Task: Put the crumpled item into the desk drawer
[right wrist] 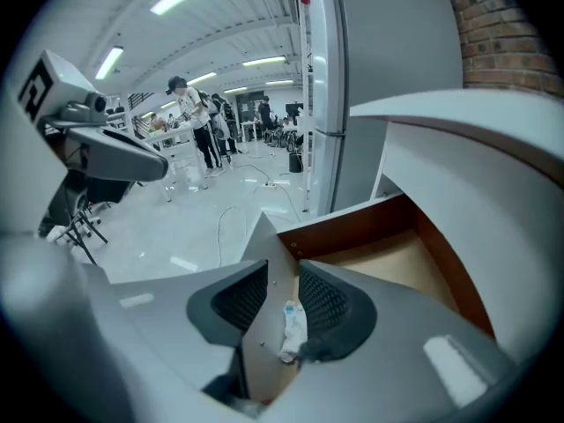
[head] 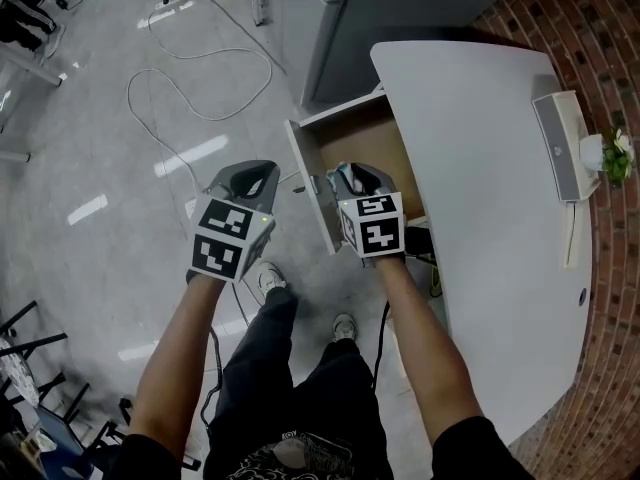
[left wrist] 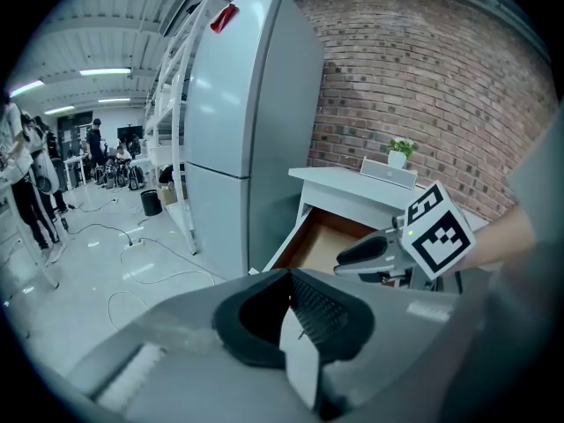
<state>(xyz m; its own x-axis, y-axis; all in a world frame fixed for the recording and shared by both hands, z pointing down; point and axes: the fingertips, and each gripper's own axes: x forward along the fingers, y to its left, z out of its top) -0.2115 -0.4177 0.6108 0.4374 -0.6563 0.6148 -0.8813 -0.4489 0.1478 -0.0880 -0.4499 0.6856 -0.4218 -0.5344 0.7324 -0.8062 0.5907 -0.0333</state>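
**Crumpled white item [right wrist: 292, 327] lying in the open wooden desk drawer [head: 365, 143], grey right gripper [head: 358, 176] spread above it**

A person is standing at a white, curved-top desk [head: 480, 168] beside a red brick wall [head: 600, 28], holding a two-jaw gripper in each hand. The desk drawer, tan inside with a pale grey front panel, is standing pulled out toward the person. The right gripper is pointing down over the drawer's near end, with its jaws spread wide and pinching nothing. Seen between them in the right gripper view, the crumpled white item, with a touch of blue on it, is lying inside the drawer near the front panel. The grey left gripper [head: 252, 173] is hanging over the shiny grey floor [head: 120, 118], just left of the drawer, with its jaws pressed together and empty. A tall grey refrigerator [left wrist: 247, 122] is standing behind the desk.
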